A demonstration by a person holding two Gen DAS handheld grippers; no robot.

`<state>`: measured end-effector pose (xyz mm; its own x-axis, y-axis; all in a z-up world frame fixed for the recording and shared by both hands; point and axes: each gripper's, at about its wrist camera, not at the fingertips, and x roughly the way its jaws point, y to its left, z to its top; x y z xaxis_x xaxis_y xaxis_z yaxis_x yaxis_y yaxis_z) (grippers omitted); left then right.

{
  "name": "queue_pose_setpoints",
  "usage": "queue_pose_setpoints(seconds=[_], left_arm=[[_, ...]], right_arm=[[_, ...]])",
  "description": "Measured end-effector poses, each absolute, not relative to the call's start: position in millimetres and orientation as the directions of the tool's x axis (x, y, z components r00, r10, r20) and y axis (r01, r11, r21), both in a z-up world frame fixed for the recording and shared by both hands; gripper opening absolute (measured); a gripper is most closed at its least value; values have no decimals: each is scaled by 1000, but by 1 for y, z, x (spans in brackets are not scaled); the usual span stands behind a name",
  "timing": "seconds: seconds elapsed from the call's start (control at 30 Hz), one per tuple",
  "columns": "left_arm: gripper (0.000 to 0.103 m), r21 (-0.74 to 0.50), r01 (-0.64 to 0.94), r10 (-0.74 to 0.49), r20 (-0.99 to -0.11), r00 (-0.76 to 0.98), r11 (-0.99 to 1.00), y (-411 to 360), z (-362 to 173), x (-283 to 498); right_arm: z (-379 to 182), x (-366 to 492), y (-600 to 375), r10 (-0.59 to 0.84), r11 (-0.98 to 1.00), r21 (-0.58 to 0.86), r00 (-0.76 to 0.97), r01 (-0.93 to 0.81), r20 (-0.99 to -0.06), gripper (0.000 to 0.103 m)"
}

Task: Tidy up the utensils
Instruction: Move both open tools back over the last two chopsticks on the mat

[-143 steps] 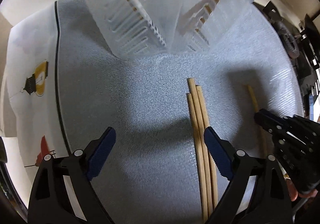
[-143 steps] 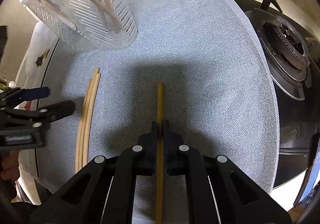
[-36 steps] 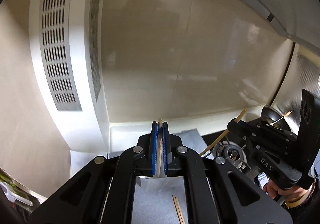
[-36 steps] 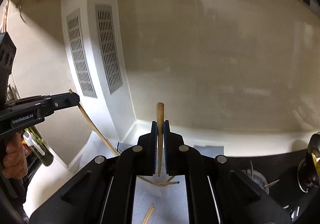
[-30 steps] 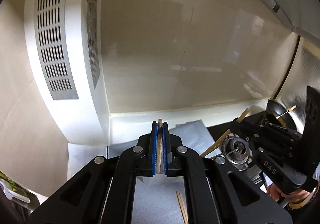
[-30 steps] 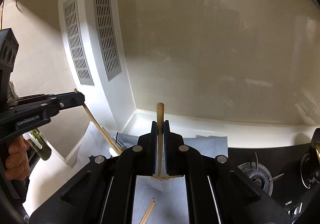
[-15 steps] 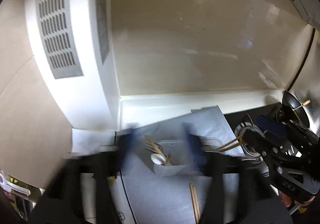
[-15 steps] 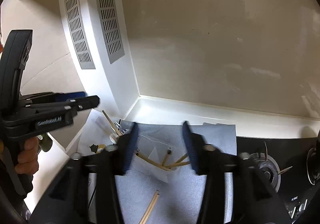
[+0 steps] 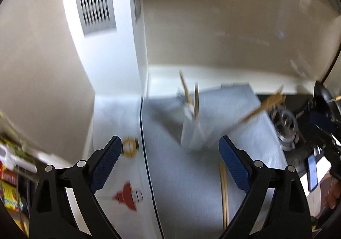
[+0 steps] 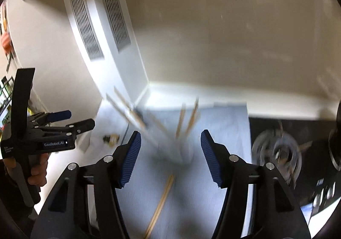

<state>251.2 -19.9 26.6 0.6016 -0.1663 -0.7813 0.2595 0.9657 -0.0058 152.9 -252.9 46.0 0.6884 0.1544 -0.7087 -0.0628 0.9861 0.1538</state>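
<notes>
A clear plastic utensil holder [image 9: 192,130] stands on the grey mat [image 9: 187,185] with several wooden chopsticks [image 9: 195,100] sticking up out of it; it is blurred in the right wrist view [image 10: 181,149]. More chopsticks [image 9: 224,192] lie flat on the mat in front of it, also seen in the right wrist view [image 10: 162,198]. My left gripper [image 9: 170,166] is open and empty, above and short of the holder. My right gripper [image 10: 170,160] is open and empty too, and shows at the right edge of the left wrist view [image 9: 326,130]. The left gripper shows at the left in the right wrist view [image 10: 70,119].
A gas stove burner [image 10: 277,149] sits right of the mat. A white wall unit with vent grilles [image 10: 100,15] stands at the back left. White printed paper [image 9: 119,175] lies left of the mat. Coloured packages [image 9: 10,185] are at the far left.
Both grippers held a chopstick upright above the holder a second ago. Both have since opened, and the chopsticks now stand in the holder. Both views are blurred by motion.
</notes>
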Motion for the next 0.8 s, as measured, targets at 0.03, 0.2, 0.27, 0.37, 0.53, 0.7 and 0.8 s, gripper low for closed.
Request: queue_pose_setpoints(seconds=[0.03, 0.2, 0.27, 0.37, 0.53, 0.7, 0.8], left_arm=[[90, 5, 259, -152, -797, 584, 966, -22, 17, 248], [90, 33, 262, -112, -848, 519, 965, -26, -21, 237], [90, 34, 257, -100, -866, 490, 966, -25, -35, 233], [90, 38, 255, -85, -887, 454, 966, -26, -52, 229], [90, 55, 267, -65, -906, 418, 962, -29, -68, 222], [90, 54, 262, -61, -909, 413, 963, -26, -71, 219], [90, 54, 250, -56, -910, 410, 967, -23, -73, 218]], right_arm=[[33, 151, -252, 146, 988, 149, 661, -52, -736, 59], [-22, 145, -254, 132, 987, 161, 545, 6, -828, 59], [-39, 145, -252, 143, 985, 174, 504, 16, -852, 59], [-53, 145, -248, 152, 985, 175, 463, 7, -873, 59], [-64, 142, -239, 168, 983, 182, 432, -8, -886, 59], [-69, 145, -237, 166, 983, 183, 423, 0, -891, 59], [-79, 151, -236, 174, 982, 190, 402, 0, -899, 59]])
